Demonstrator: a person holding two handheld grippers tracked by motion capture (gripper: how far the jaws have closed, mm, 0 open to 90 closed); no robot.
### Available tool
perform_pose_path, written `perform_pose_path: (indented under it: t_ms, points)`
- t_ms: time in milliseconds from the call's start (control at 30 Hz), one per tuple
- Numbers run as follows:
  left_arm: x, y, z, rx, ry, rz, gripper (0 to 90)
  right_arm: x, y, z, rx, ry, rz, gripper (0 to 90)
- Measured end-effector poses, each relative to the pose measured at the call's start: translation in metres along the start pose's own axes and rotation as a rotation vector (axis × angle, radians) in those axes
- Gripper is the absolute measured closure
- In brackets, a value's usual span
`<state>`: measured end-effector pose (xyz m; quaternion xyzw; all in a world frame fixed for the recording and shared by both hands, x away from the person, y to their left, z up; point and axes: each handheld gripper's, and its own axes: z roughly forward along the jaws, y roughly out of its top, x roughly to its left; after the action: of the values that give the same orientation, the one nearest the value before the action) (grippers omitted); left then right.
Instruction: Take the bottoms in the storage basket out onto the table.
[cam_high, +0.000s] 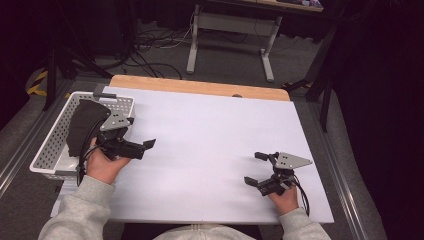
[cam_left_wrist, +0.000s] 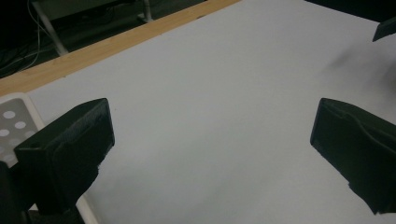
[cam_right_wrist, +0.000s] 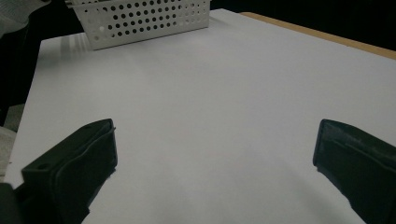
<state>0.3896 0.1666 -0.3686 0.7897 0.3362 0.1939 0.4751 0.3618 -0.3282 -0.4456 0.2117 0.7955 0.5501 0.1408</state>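
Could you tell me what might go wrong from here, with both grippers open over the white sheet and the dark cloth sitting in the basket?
1. The left gripper is right beside the white basket; a careless swing could knock it, and it already overhangs the table's left edge.
2. The dark cloth rises above the rim, so a shallow pinch might drag it out only partway.
3. The right gripper trails a cable near the table edge, which could snag.

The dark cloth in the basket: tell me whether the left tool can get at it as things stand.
Probably yes. The left tool is open beside the basket, whose top is open, and nothing covers the dark cloth.
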Motion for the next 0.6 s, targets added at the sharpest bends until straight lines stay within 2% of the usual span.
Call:
perform_pose_path:
  t_ms: [600]
  points:
    - [0.023,0.001,-0.016,0.019,0.058,-0.021,0.4,0.0,0.0,0.0,0.002,-0.001,-0.002,0.5]
